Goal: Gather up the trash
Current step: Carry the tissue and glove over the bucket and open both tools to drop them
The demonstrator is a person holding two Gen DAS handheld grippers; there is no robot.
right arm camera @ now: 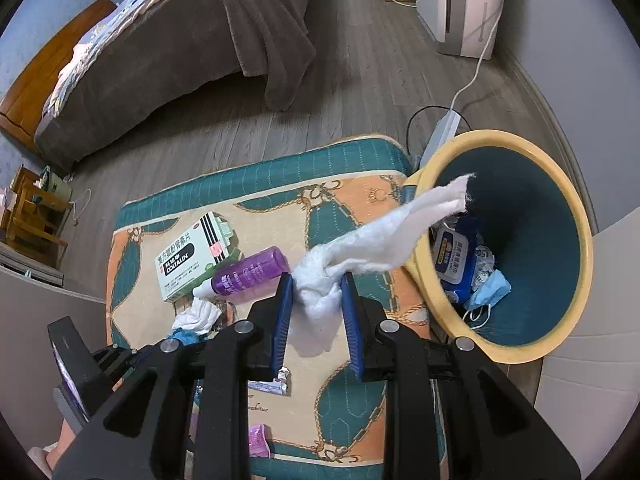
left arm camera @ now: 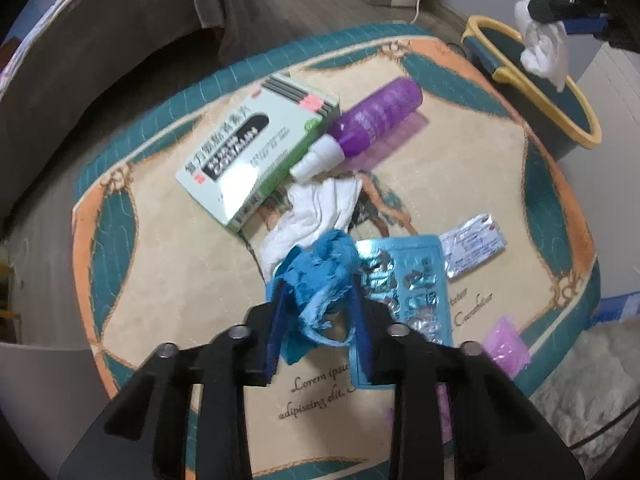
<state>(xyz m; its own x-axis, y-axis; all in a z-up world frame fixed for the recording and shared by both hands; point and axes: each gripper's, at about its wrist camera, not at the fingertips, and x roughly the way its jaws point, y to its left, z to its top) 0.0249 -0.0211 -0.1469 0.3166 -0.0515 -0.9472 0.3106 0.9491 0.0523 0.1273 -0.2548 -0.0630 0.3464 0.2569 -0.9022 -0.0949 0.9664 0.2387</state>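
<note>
On a teal and orange patterned mat [left arm camera: 160,280] lies litter. My left gripper [left arm camera: 318,288] points steeply down, its blue fingers shut on a crumpled blue paper wad [left arm camera: 320,264]. A crumpled white tissue [left arm camera: 316,212] lies just beyond it and a blue blister pack [left arm camera: 408,280] to its right. My right gripper [right arm camera: 317,280] is shut on a long white tissue [right arm camera: 384,236], whose free end reaches over the rim of the yellow and teal bin [right arm camera: 496,138]. That bin [left arm camera: 486,22] stands off the mat's far right corner, with the right gripper [left arm camera: 560,16] above it.
A green and white medicine box [left arm camera: 256,152] and a purple spray bottle [left arm camera: 376,120] lie at the back of the mat. A silver sachet [left arm camera: 472,244] and a pink wrapper [left arm camera: 506,344] lie right. The bin holds a wipes pack [right arm camera: 456,256] and a face mask [right arm camera: 492,288]. A bed [right arm camera: 180,52] stands beyond.
</note>
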